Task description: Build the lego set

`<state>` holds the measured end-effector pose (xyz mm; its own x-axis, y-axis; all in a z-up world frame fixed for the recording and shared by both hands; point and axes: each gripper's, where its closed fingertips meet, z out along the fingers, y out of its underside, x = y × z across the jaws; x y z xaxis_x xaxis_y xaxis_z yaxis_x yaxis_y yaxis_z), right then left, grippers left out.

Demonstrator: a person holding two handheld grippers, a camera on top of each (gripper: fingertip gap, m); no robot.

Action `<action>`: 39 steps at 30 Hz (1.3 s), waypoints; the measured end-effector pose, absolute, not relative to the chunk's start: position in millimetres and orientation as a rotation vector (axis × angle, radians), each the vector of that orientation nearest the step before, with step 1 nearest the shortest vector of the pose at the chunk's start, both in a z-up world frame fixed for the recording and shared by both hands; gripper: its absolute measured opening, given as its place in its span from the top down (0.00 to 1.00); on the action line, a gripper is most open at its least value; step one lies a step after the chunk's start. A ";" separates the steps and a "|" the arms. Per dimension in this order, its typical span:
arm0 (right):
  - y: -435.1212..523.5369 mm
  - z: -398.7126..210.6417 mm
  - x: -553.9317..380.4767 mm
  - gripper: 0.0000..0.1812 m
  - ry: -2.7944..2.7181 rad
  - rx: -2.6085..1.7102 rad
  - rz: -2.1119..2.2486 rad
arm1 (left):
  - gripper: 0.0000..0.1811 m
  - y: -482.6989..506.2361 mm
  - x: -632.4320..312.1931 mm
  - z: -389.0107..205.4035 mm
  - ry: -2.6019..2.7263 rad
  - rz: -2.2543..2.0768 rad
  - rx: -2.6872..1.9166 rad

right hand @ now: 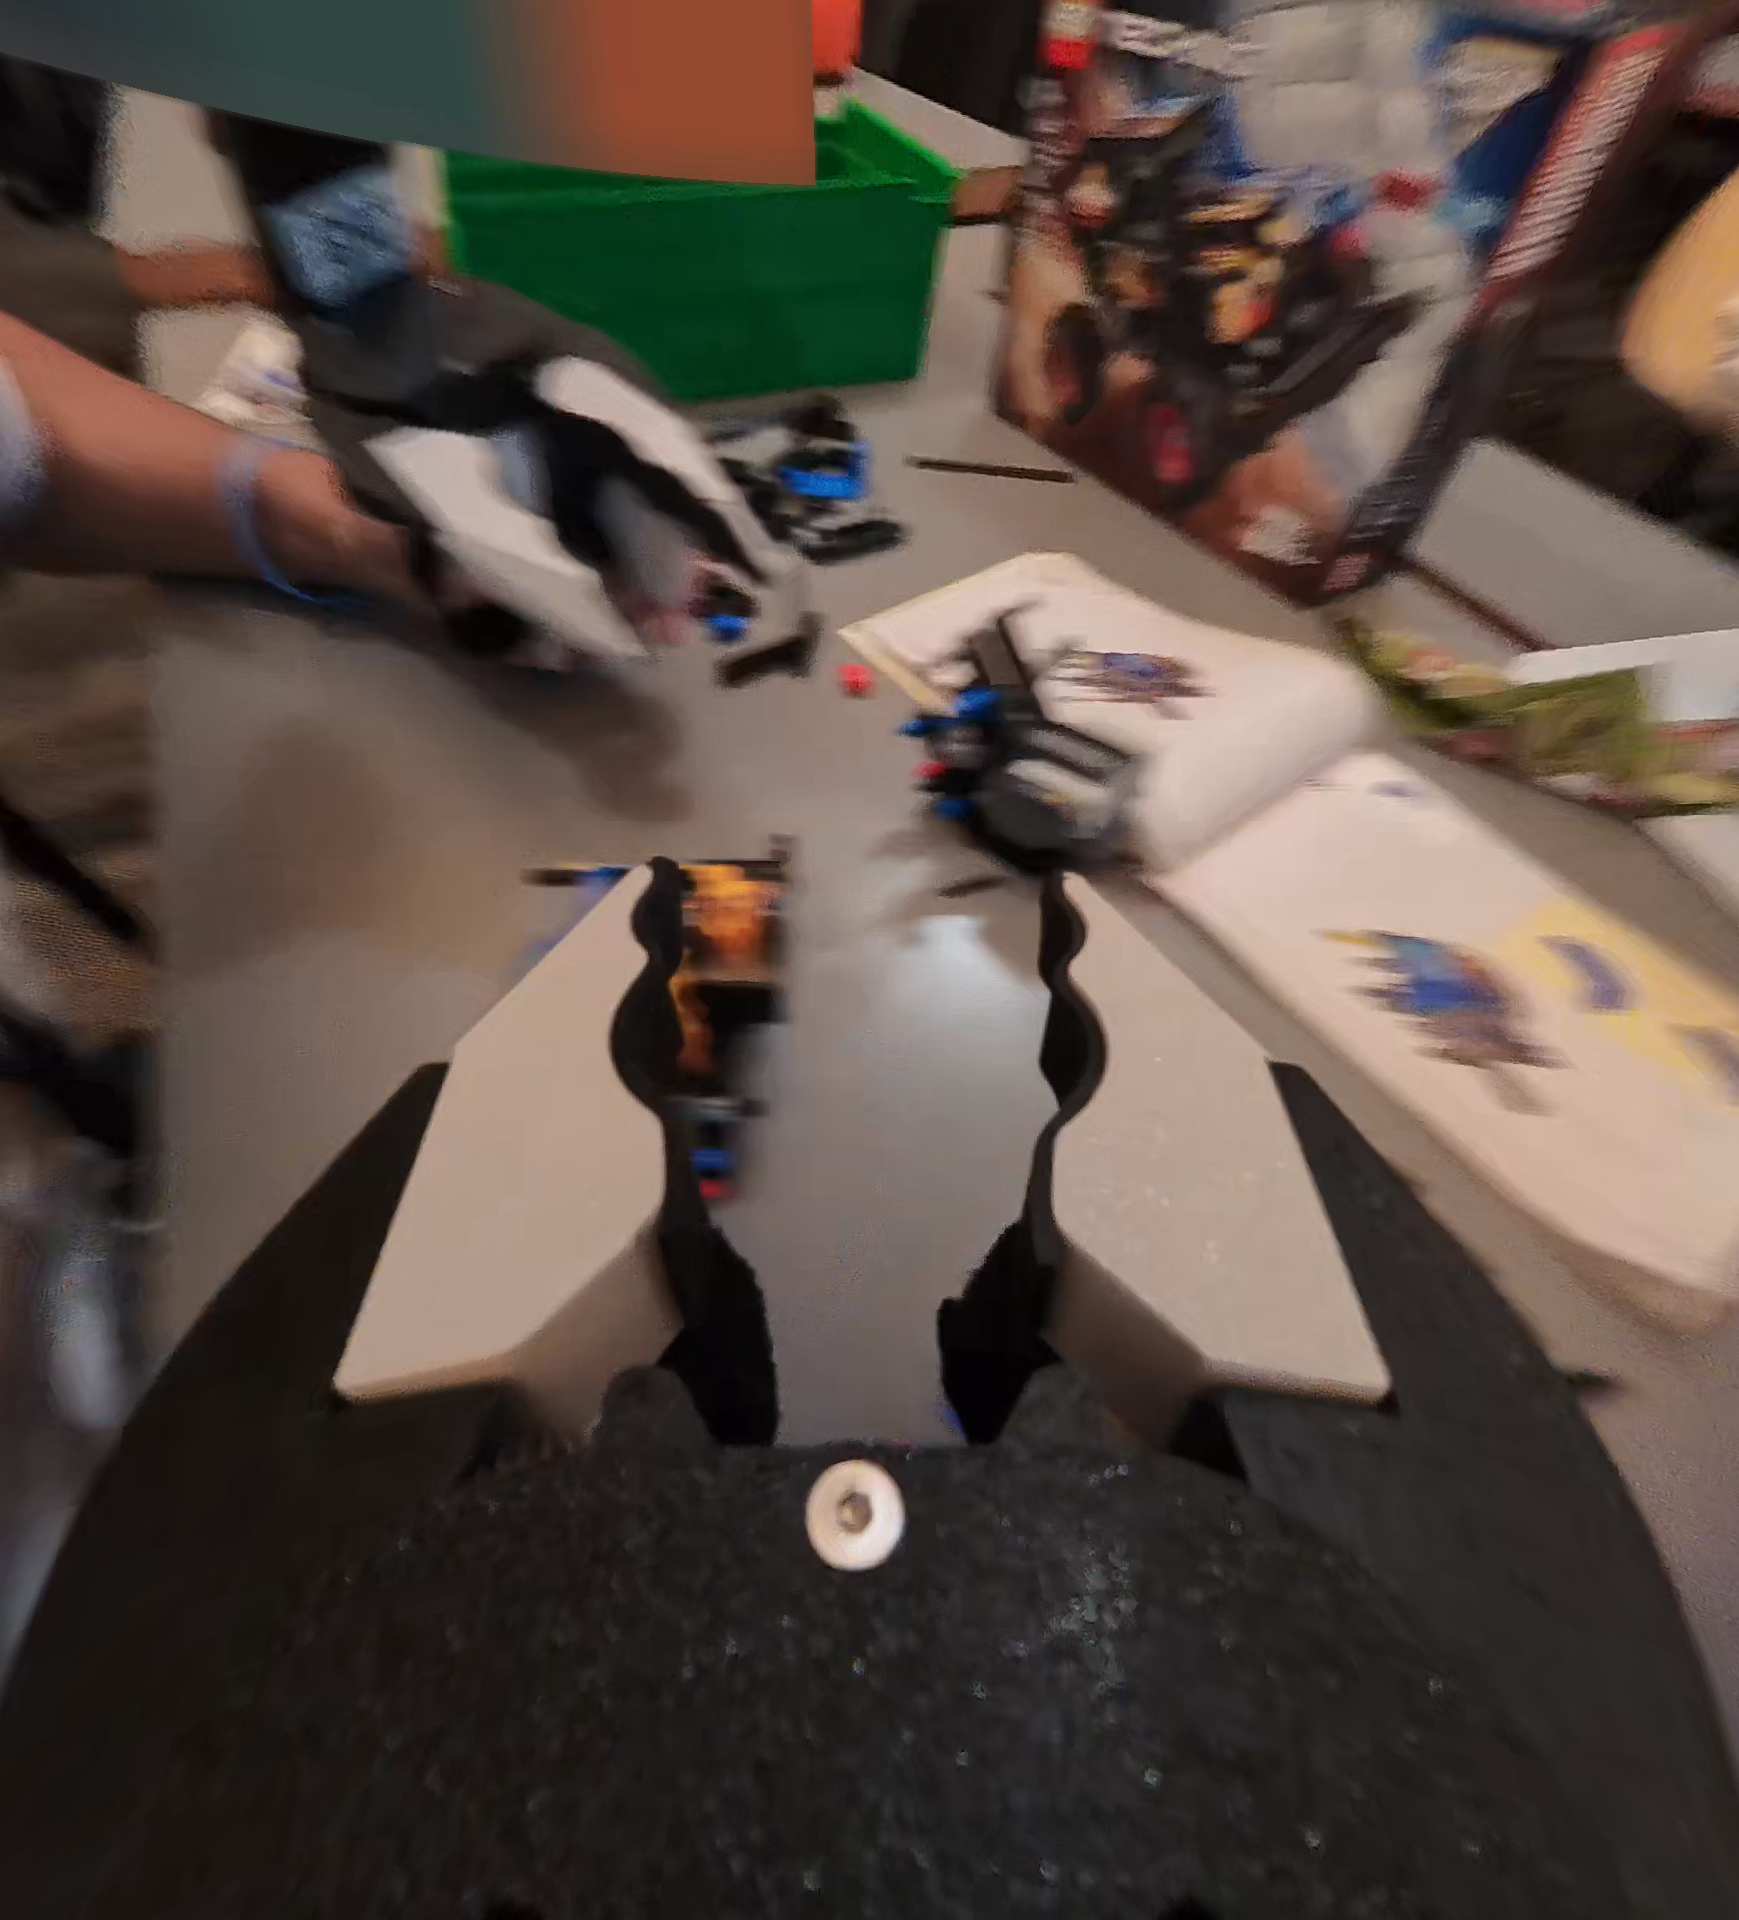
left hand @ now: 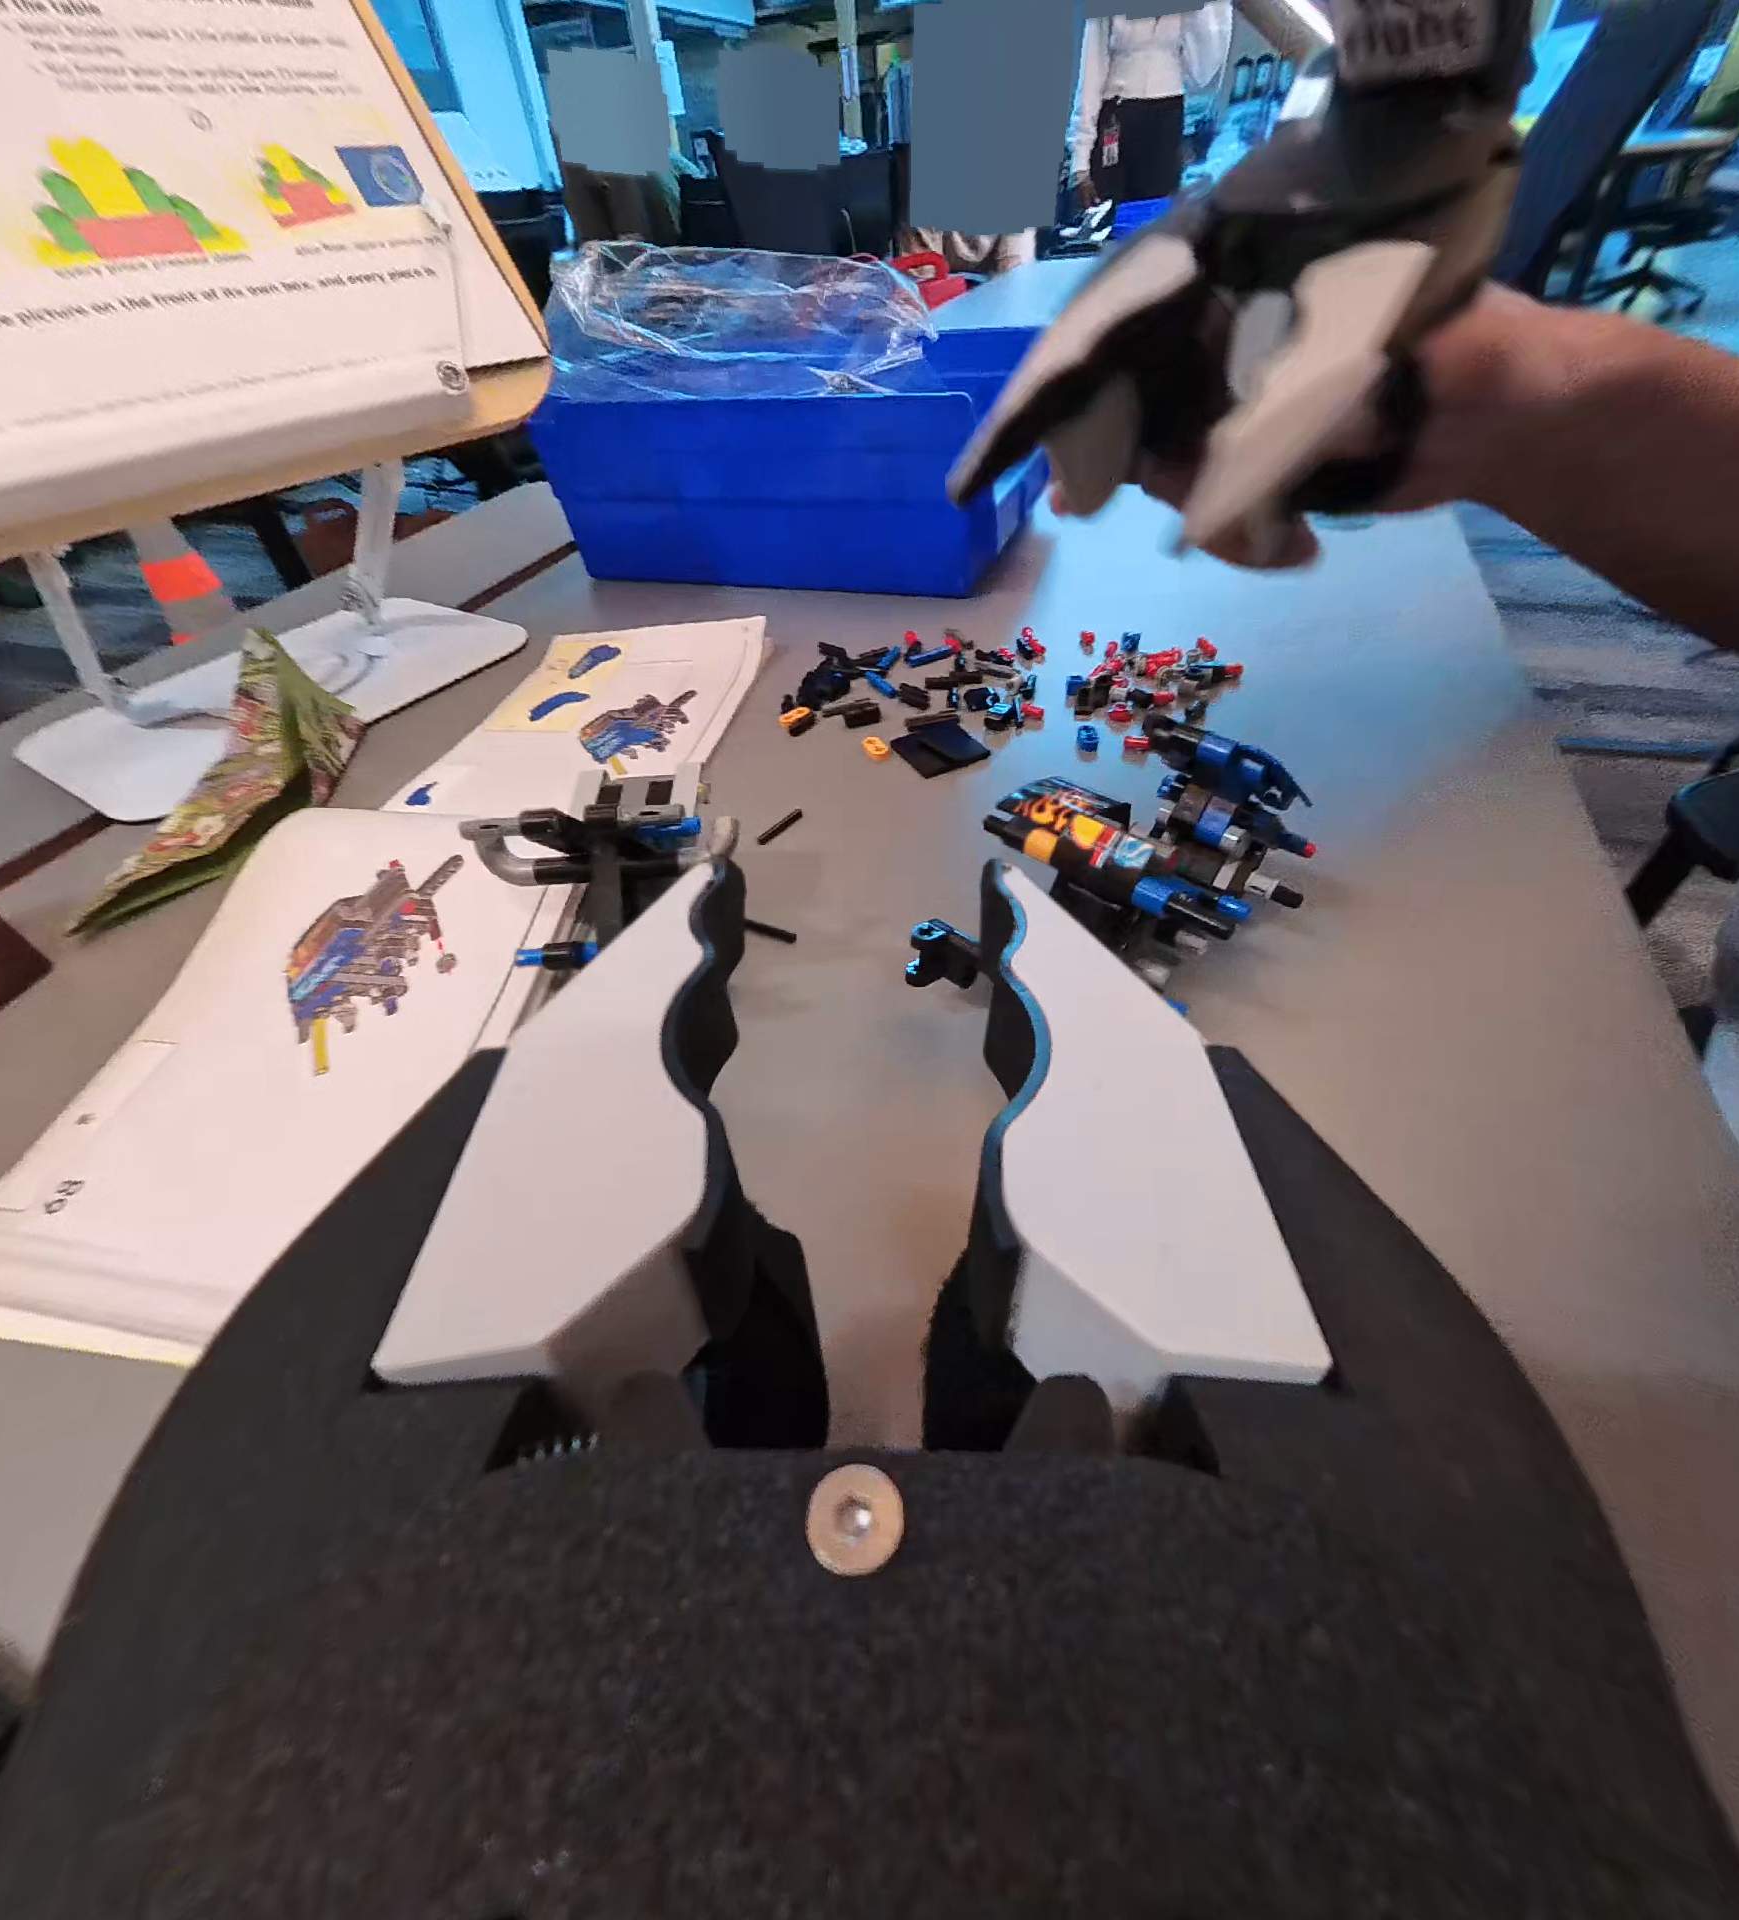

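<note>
Left wrist view, far left: instruction board on a white stand (left hand: 169, 208), top and left edges cut off, print blurred. Below it a crumpled green bag (left hand: 241, 769) and the open instruction booklet (left hand: 252, 1018) on the grey tabletop (left hand: 1364, 1039). A small grey-and-black sub-assembly (left hand: 595, 842) sits on the booklet's right edge, partly hidden by the left finger tip. Left gripper (left hand: 860, 914) centre frame, jaws apart, holding nothing, hovering low over bare tabletop. A small black-and-blue piece (left hand: 938, 951) lies just beside its right finger. Behind, a blue bin (left hand: 771, 488) with clear plastic on top. Right of centre: loose parts pile (left hand: 1010, 686), black, blue, red, too small to sort. Nearer, the partly built lego model (left hand: 1156, 842) with a flame-printed panel, its lower edge hidden by the finger. Upper right: right gripper (left hand: 1135, 488) raised above the tabletop, tilted down, motion-blurred, jaws apart, held by a bare forearm entering from the right edge.

Right wrist view heavily blurred. Left gripper (right hand: 657, 582) at left, hand and forearm reaching in. Right gripper (right hand: 860, 894) jaws apart, empty; the model (right hand: 730, 966) shows just inside its left finger, contact unclear. Green bin (right hand: 699, 270) and set box (right hand: 1260, 312) behind; booklet (right hand: 1467, 1039) at right.
</note>
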<state>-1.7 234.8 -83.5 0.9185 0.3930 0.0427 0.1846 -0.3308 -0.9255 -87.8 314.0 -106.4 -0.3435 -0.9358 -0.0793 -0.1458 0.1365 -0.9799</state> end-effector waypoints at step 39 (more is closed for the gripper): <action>263.6 -159.9 153.3 0.77 -0.115 -2.193 -0.002 | 0.79 323.1 -70.5 -126.5 1.707 -1.219 -1.211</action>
